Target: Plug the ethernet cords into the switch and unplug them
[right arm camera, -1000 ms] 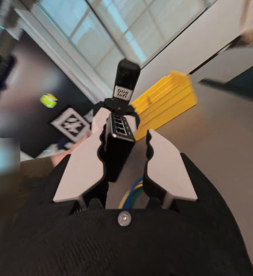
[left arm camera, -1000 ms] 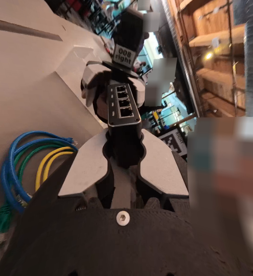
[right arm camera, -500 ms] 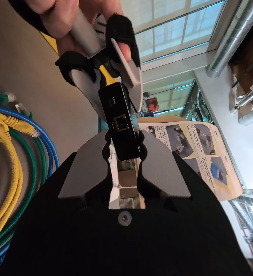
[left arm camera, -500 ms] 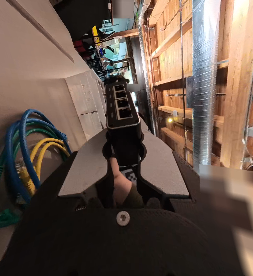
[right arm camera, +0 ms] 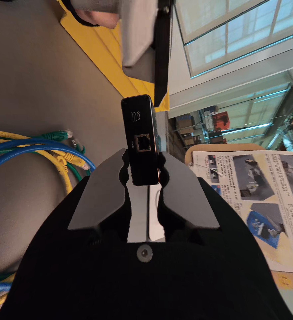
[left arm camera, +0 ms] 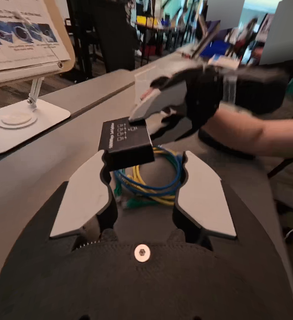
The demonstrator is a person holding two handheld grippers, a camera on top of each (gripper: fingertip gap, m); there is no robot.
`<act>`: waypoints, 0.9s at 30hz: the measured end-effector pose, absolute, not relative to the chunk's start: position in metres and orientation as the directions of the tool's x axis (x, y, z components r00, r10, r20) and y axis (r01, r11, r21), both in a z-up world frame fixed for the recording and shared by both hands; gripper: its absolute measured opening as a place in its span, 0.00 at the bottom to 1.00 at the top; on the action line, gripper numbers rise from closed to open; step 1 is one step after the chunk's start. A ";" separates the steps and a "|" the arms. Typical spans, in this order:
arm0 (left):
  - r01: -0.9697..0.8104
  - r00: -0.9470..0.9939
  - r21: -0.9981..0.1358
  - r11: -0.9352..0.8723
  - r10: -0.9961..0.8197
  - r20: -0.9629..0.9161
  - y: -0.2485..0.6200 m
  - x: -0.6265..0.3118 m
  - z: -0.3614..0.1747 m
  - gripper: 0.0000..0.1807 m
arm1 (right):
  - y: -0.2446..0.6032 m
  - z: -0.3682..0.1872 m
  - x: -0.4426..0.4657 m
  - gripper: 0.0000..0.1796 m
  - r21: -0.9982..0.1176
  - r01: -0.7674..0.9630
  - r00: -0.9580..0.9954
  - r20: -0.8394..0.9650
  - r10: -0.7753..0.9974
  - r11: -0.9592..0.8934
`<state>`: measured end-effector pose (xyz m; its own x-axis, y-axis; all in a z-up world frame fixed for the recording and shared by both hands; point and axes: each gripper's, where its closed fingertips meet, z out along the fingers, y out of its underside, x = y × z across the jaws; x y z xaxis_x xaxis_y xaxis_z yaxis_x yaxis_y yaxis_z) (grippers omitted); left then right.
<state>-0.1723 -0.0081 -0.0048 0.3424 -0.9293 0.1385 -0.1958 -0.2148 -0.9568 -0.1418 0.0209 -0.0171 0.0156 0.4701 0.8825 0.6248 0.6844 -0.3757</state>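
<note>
Grey table (left arm camera: 38, 173) carries coiled ethernet cords (left arm camera: 156, 181); right gripper (right arm camera: 144, 166) clamps the black switch (right arm camera: 142, 142), left gripper (left arm camera: 144, 161) gapes wide.

left gripper (left arm camera: 143, 160): grey fingers, wavy black pads, black ribbed body, silver screw | right gripper (right arm camera: 144, 170): same build

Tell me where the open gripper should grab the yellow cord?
Probably on the yellow cord's thick boot, just behind its clear plug. Come down from above with the left gripper, one finger on each side. That end lies flat on the table, and gripping the boot leaves the tip free for the switch.
</note>
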 end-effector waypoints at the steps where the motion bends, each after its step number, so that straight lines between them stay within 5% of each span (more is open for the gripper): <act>1: -0.263 0.348 -0.952 -0.157 -0.936 0.058 -0.011 -0.173 -0.013 0.44 | 0.020 -0.020 -0.142 0.19 -0.400 0.620 0.009 0.864 0.503 0.675; 3: -0.403 0.371 -0.915 -0.024 -0.918 -0.140 -0.010 -0.174 -0.028 0.44 | 0.015 -0.027 -0.145 0.19 -0.462 0.602 -0.009 0.812 0.583 0.652; 5: -0.579 0.390 -0.806 0.120 -0.828 -0.403 0.001 -0.179 -0.041 0.26 | 0.008 -0.034 -0.148 0.18 -0.521 0.588 -0.033 0.749 0.662 0.619; 10: -0.796 0.223 -0.506 0.333 -0.615 -0.756 0.009 -0.169 -0.069 0.23 | -0.006 -0.047 -0.155 0.18 -0.620 0.562 -0.089 0.613 0.785 0.547; 13: -0.822 0.223 -0.496 0.279 -0.644 -0.732 0.012 -0.164 -0.088 0.20 | -0.006 -0.061 -0.157 0.18 -0.614 0.596 -0.113 0.574 0.811 0.518; 19: -0.726 0.535 -0.687 -0.029 -0.651 -0.538 0.044 -0.179 -0.095 0.18 | 0.029 -0.046 -0.149 0.22 -0.629 0.628 0.091 0.643 0.760 0.457; 27: -0.559 0.751 -0.742 -0.371 -0.605 -0.264 0.059 -0.228 -0.118 0.18 | 0.016 -0.066 -0.105 0.14 -0.708 0.693 0.051 0.232 0.971 0.133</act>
